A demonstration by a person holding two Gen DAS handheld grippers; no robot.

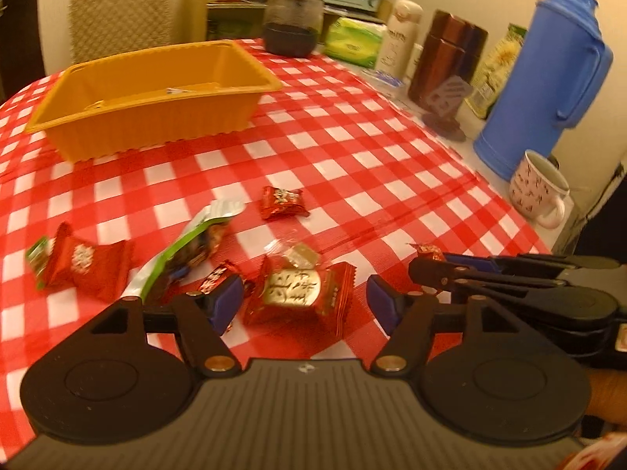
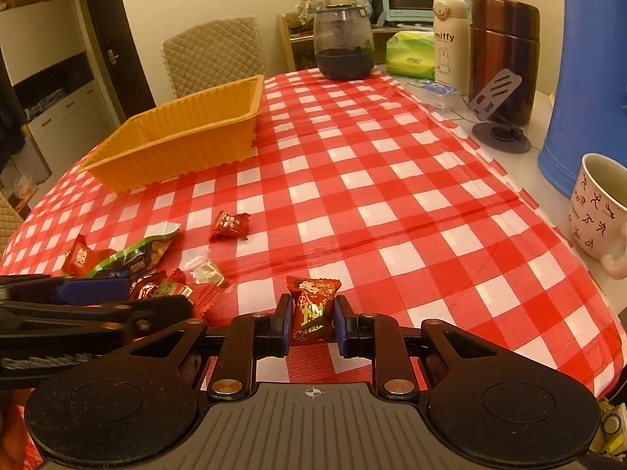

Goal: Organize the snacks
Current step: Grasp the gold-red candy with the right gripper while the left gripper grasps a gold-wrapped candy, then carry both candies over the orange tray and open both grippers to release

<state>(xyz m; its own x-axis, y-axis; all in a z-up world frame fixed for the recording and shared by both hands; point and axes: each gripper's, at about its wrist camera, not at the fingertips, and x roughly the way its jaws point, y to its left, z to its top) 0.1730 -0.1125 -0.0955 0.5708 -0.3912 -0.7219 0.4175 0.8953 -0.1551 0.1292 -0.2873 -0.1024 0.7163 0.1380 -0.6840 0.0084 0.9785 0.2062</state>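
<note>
We see the right hand-held gripper [image 2: 312, 323] closed on a small red foil-wrapped candy [image 2: 312, 307], held upright between its blue pads just above the bench under a red-and-white checked cloth [image 2: 392, 196]. The left hand-held gripper [image 1: 303, 303] stands wide open, its pads either side of a larger red packet with a gold label [image 1: 299, 293] lying on the cloth. Further snacks lie near it: a green-edged pouch [image 1: 184, 250], a red sachet [image 1: 88, 262] and another small red candy [image 1: 283, 203]. A ribbed orange plastic tub [image 1: 156, 90] sits farther back on the cloth, well apart from them.
</note>
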